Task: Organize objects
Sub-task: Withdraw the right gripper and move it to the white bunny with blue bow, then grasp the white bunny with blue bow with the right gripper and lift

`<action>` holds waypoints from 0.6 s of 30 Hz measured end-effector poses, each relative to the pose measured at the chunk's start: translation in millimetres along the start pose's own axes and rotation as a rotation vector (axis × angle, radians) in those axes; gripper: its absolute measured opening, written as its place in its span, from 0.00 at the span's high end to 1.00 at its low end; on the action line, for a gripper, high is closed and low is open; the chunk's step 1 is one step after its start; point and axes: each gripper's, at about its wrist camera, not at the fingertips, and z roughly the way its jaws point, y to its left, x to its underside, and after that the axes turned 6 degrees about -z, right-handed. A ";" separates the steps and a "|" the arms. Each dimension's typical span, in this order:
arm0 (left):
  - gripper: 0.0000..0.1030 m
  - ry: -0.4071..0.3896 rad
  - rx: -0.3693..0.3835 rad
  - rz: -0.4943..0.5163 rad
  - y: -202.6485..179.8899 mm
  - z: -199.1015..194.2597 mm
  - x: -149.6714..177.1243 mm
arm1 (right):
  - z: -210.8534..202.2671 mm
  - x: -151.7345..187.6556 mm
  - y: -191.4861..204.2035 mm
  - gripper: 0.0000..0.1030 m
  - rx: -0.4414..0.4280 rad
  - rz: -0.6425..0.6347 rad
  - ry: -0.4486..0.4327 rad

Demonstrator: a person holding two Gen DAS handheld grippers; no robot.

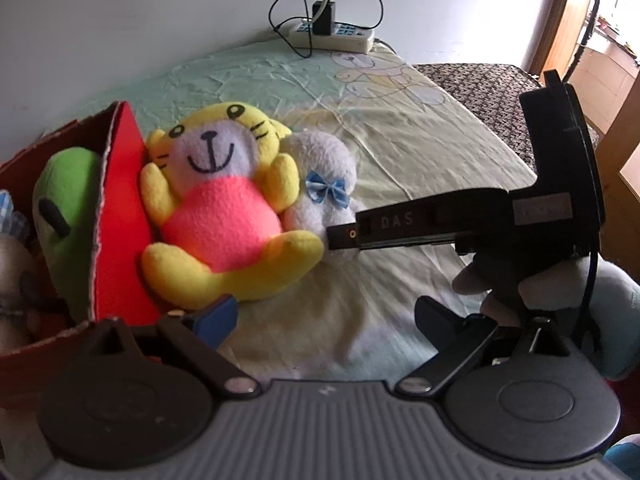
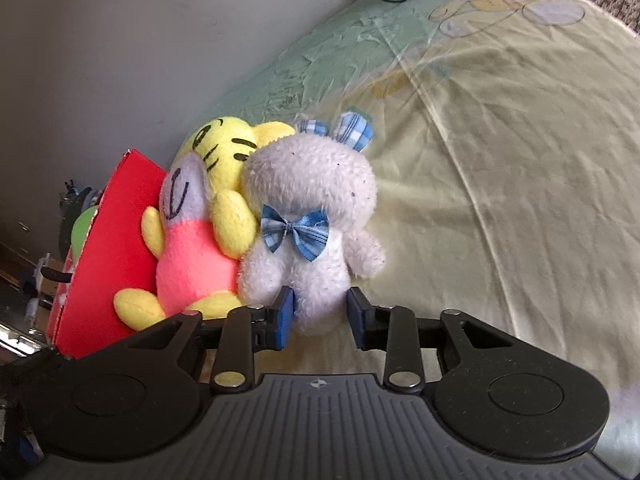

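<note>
Right gripper [image 2: 320,316] open, straddling white plush bunny [image 2: 310,216] at its base, not yet clamped. Advised: close low, lift clear of yellow tiger plush [image 2: 192,264], carry into red box [image 1: 120,216]. Left gripper [image 1: 324,318] open, idle.

On a bed sheet [image 1: 400,152], a tiger plush [image 1: 224,200] leans against the side of a cardboard box [image 1: 120,216], a rabbit plush [image 2: 312,216] pressed against its other side. A frog plush [image 1: 68,208] sits inside the box. A power strip [image 1: 332,36] lies behind, by the wall [image 1: 140,20].
</note>
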 end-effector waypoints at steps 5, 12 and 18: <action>0.07 -0.003 -0.007 -0.006 -3.5 0.2 -4.0 | -8.9 1.0 -4.6 0.79 -0.032 0.017 0.005; 0.07 -0.001 0.031 0.009 -8.4 1.0 -6.6 | -36.2 14.4 -8.8 1.00 -0.032 0.006 0.025; 0.07 0.009 0.047 0.017 -10.5 3.3 -3.4 | -51.0 17.3 -18.2 0.84 -0.032 0.030 -0.021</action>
